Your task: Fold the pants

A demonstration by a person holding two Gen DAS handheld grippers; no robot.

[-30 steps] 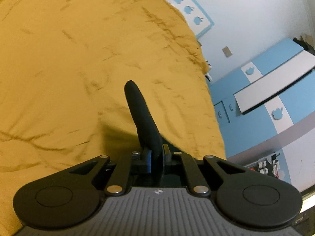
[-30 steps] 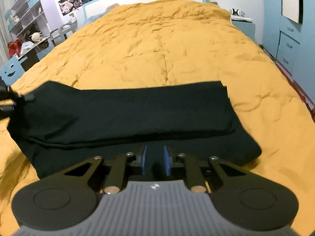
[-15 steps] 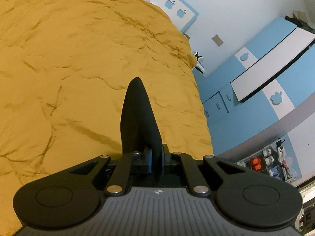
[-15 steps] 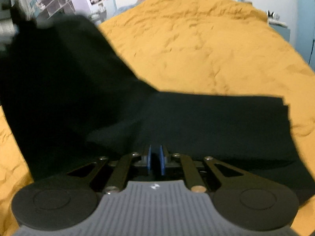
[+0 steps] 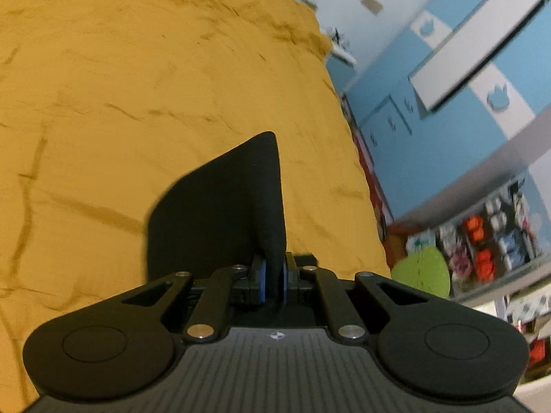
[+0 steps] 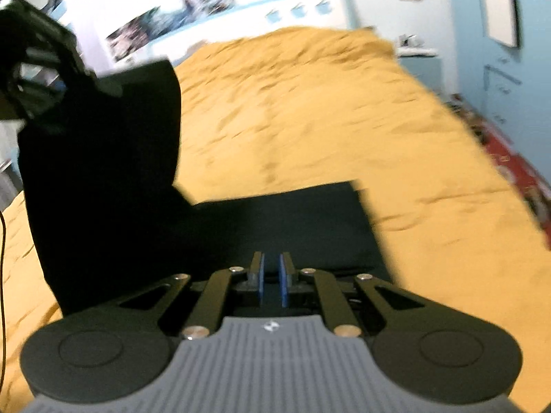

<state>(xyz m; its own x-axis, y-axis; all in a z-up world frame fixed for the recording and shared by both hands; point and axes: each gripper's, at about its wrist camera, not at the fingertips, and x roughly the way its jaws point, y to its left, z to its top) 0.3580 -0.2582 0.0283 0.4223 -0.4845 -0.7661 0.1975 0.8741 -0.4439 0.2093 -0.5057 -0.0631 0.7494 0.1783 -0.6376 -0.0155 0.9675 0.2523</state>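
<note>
The bed (image 6: pixel 310 103) is covered in yellow. On it the black pants (image 6: pixel 275 227) lie partly flat, while their left end hangs lifted in the air. I judge the fold is about half done: the raised end must yet be laid over the flat part. The left gripper (image 5: pixel 273 280) pinches this cloth. The right gripper (image 6: pixel 271 284) has its pads nearly together; whether it grips cloth, I cannot tell.
</note>
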